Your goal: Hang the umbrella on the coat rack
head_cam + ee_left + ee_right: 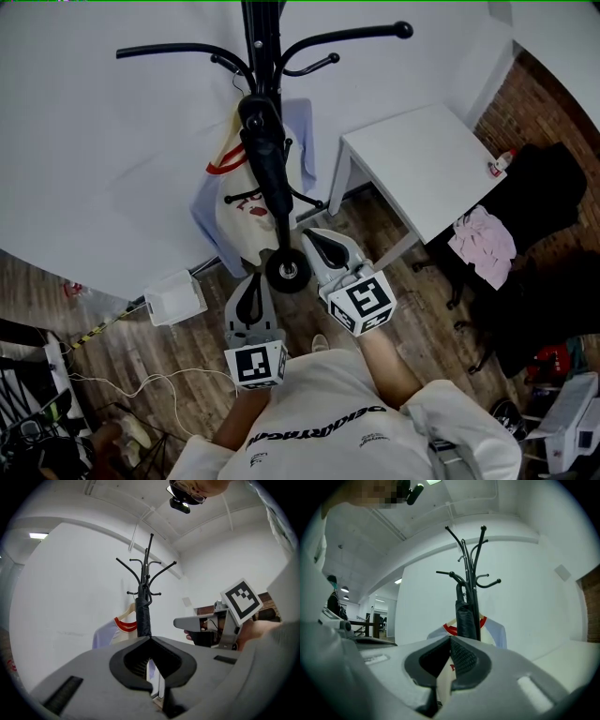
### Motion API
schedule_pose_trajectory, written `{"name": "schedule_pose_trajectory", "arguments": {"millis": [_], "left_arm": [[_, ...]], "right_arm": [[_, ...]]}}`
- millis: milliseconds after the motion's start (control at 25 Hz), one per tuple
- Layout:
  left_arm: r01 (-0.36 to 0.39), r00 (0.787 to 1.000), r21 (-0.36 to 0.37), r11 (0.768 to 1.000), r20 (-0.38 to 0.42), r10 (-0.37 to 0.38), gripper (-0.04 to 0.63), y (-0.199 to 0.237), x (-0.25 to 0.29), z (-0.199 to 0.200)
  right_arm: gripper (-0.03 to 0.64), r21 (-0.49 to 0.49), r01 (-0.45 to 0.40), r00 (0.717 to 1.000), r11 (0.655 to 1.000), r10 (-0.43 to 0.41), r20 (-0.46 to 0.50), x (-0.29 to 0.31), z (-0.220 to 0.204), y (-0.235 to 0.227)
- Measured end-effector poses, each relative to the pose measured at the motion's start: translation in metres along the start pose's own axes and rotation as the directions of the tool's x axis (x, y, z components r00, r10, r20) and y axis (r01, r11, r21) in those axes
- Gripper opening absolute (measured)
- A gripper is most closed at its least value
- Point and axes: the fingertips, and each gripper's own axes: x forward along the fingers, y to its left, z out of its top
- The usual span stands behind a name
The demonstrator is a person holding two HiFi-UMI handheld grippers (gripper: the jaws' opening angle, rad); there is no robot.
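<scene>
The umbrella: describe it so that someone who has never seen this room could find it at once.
A black coat rack stands against the white wall, left of a white table in the head view. The umbrella hangs folded along its pole: slim and all black, unlike the pale, red-collared shirt behind it.

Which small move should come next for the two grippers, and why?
Probably draw both grippers back a little. The umbrella already seems to hang on the coat rack, and the left gripper and right gripper are shut with nothing between their jaws.
</scene>
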Motion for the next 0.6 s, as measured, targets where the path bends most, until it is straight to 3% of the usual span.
{"name": "schedule_pose_trajectory", "arguments": {"millis": [600], "left_arm": [[0.011,1.000,0.015,1.000,-0.004,-0.011,-0.002,-0.005,0.000,-0.004]], "right_arm": [[-0.005,0.054,0.045,0.999,0.998,-0.045,0.001,-0.028,-0.026,0.015]]}}
